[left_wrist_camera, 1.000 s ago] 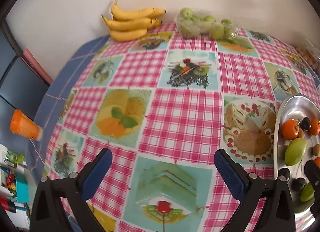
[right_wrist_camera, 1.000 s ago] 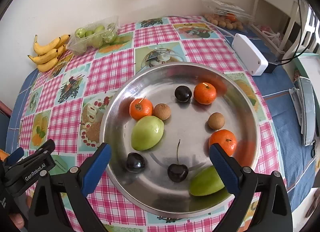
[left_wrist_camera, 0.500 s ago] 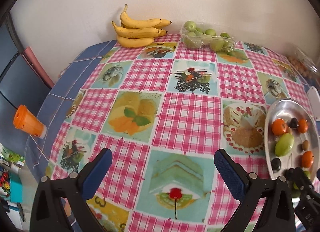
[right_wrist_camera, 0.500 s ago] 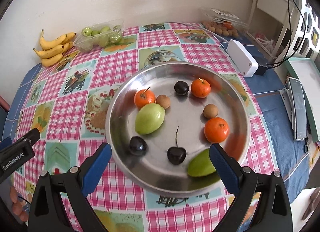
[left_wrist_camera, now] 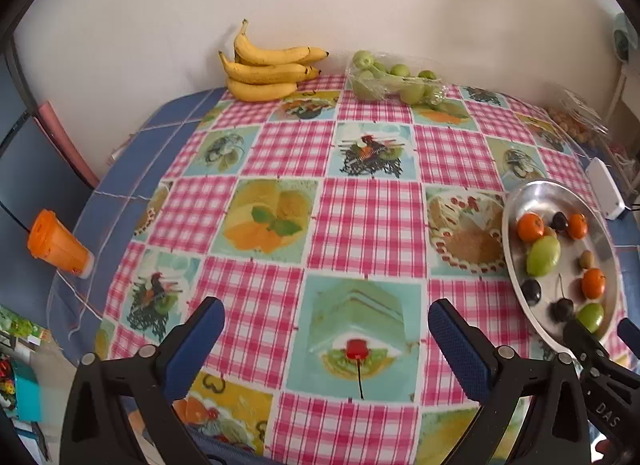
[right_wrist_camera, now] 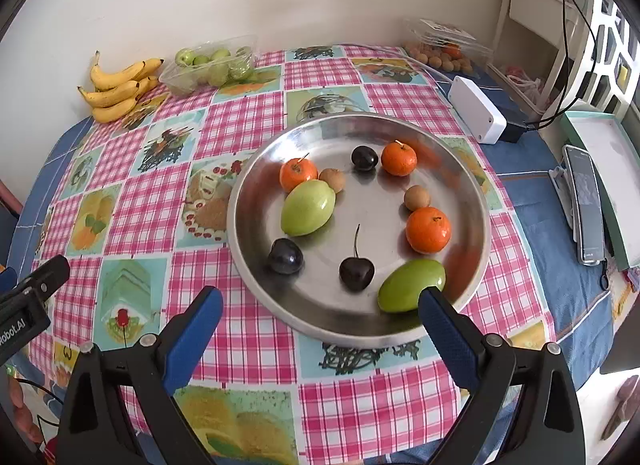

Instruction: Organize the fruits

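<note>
Far clear box (right_wrist_camera: 444, 47) of fruit, contents indistinct

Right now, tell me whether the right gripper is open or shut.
Open. In its own wrist view the right gripper has its blue pads spread wide apart, nothing between them, above the near rim of the metal plate.

You have one metal plate (right_wrist_camera: 476, 201) holding three oranges (right_wrist_camera: 428, 229), two green mangoes (right_wrist_camera: 308, 207), three dark cherries (right_wrist_camera: 356, 273) and two brown longans (right_wrist_camera: 417, 197); one banana bunch (right_wrist_camera: 116, 91).
</note>
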Demonstrator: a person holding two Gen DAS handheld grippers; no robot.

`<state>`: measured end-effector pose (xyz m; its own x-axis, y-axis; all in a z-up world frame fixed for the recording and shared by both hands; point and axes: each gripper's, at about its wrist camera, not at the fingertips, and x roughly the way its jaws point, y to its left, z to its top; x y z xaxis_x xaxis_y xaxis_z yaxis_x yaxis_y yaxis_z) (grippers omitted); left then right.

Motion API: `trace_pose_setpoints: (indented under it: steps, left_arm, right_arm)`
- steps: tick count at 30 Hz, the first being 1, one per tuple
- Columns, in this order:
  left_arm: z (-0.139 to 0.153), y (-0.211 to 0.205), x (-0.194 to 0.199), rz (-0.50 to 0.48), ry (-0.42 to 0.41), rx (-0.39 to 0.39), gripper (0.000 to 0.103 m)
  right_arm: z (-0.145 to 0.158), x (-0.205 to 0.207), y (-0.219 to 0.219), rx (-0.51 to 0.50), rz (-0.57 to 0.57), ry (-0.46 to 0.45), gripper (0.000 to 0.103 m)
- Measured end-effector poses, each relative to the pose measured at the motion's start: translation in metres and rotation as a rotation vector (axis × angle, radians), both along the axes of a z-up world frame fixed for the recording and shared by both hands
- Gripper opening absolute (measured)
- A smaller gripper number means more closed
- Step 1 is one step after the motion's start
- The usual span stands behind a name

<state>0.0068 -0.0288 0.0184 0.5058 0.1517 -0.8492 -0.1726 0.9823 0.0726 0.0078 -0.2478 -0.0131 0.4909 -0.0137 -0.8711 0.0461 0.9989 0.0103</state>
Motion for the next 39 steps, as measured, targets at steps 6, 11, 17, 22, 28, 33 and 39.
trace_pose_setpoints:
  steps: [6, 11, 17, 22, 28, 33, 39]
  left_arm:
    - [-0.005, 0.005, -0.011, -0.014, 0.02, -0.031, 0.103]
    - [-0.006, 0.0, -0.017, -0.03, 0.047, -0.005, 0.103]
    - [-0.007, 0.004, -0.022, -0.023, 0.072, -0.02, 0.103]
    - [-0.004, 0.007, -0.027, -0.018, 0.062, -0.038, 0.103]
    - [-0.003, 0.011, -0.027, -0.005, 0.065, -0.048, 0.103]
    - [-0.003, 0.01, -0.027, -0.012, 0.064, -0.044, 0.103]
    - [-0.005, 0.011, -0.025, -0.01, 0.076, -0.045, 0.103]
  right_arm:
    - [0.003, -0.008, 0.001, -0.004, 0.001, -0.007, 0.098]
    - [0.006, -0.015, 0.001, -0.01, 0.003, -0.016, 0.098]
    - [0.011, -0.023, 0.001, -0.012, -0.001, -0.031, 0.098]
    - [0.015, -0.027, 0.001, -0.015, 0.0, -0.047, 0.098]
    - [0.018, -0.029, 0.002, -0.018, 0.003, -0.056, 0.098]
    - [0.017, -0.029, 0.003, -0.018, 0.001, -0.052, 0.098]
    - [0.015, -0.028, 0.003, -0.017, -0.001, -0.046, 0.098]
